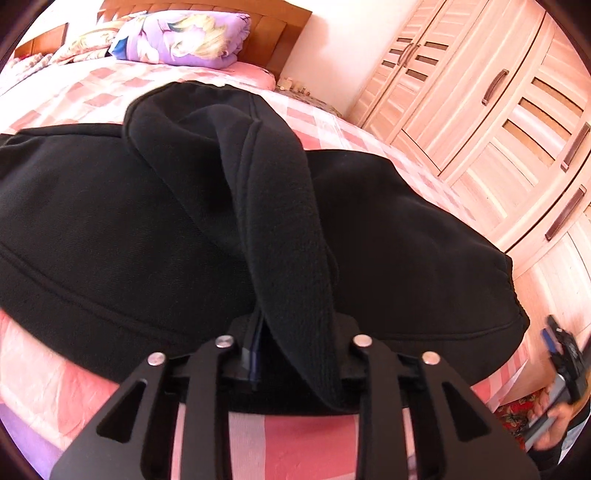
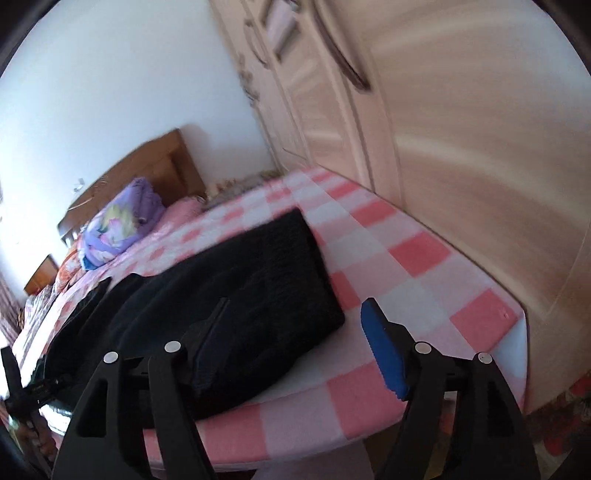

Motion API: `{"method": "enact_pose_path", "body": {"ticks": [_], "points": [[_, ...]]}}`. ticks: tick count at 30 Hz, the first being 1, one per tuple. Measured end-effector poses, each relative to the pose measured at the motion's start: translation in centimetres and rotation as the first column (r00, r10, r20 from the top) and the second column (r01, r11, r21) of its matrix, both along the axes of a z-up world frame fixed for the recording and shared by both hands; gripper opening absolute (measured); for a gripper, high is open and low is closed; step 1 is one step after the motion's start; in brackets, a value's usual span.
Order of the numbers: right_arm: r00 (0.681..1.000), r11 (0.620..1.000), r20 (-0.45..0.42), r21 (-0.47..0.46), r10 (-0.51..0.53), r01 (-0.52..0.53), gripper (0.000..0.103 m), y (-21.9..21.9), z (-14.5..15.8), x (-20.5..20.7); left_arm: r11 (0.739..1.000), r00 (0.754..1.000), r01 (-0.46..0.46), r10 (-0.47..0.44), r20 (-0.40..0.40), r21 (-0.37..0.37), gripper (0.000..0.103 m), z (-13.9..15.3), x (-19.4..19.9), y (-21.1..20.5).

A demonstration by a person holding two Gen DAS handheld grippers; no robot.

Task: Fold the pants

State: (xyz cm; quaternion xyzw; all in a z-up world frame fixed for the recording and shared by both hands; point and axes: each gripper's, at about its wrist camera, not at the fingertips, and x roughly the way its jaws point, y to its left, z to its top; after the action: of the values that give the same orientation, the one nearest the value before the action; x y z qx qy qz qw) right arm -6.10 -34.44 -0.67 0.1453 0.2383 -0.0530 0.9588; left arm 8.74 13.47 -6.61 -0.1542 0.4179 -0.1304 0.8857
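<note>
Black pants [image 1: 110, 221] lie spread across the pink-checked bed [image 1: 74, 96]. A thick folded strip of them rises from the far side and runs down between the fingers of my left gripper [image 1: 295, 354], which is shut on it. In the right wrist view the pants [image 2: 258, 280] lie folded with a straight edge near the bed's corner. My right gripper [image 2: 295, 306] stands open just above that near edge, its blue pads [image 2: 384, 354] wide apart and nothing pressed between them. The right gripper [image 1: 565, 354] also shows at the far right of the left wrist view, held by a hand.
A light wooden wardrobe [image 1: 498, 110] runs close along the right side of the bed [image 2: 424, 288]. A purple folded quilt [image 1: 184, 37] and a wooden headboard [image 1: 284, 33] are at the far end. A floral floor shows past the bed's corner [image 2: 569, 424].
</note>
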Motion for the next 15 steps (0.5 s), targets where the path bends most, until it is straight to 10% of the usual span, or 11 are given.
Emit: {"method": "enact_pose_path", "body": {"ticks": [5,11,15], "points": [[0.899,0.892,-0.115,-0.127,0.422,-0.435,0.071,10.9,-1.5,3.0,0.999,1.000,0.009,-0.010,0.022,0.053,0.035,-0.1,-0.2,-0.6],[0.844,0.829,-0.291,-0.217,0.450,-0.516,0.075,15.2,-5.0,6.1,0.983,0.999,-0.002,-0.004,0.032,0.186,0.079,1.3,-0.9,-1.2],[0.843,0.852,-0.266,-0.119,0.467,-0.510,0.074,13.1,-3.5,6.4,0.989,0.994,-0.052,0.038,0.106,0.137,0.085,5.4,-0.4,1.6]]}}
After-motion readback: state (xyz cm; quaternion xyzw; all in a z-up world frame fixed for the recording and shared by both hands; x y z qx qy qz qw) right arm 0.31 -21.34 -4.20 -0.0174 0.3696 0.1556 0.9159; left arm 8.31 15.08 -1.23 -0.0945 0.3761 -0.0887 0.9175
